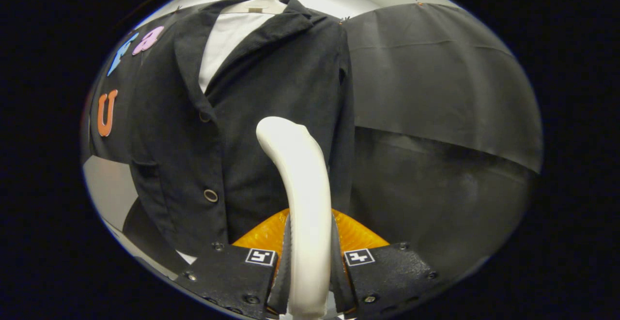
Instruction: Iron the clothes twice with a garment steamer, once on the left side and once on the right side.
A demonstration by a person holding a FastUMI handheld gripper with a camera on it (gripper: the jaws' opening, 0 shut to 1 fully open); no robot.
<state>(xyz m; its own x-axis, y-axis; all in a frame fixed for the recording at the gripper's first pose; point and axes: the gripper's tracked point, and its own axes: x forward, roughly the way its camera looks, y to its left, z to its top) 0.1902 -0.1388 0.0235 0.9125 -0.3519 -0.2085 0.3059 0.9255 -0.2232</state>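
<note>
Claw (pixel 310 266) clamped on the curved white plastic steamer (pixel 302 199), its head raised against the hanging black buttoned jacket (pixel 271 116), likely mid-pass; next, a steady vertical stroke.

Steamer (pixel 300 184) head hidden against jacket (pixel 271 107)

Gripper (pixel 310 262) pointed forward and level, fingers (pixel 286 262) closed in from both sides. Both pads pressed against the white steamer handle (pixel 300 179), clamped upright between them. Handle rising ahead, curving beyond the fingertips.
</note>
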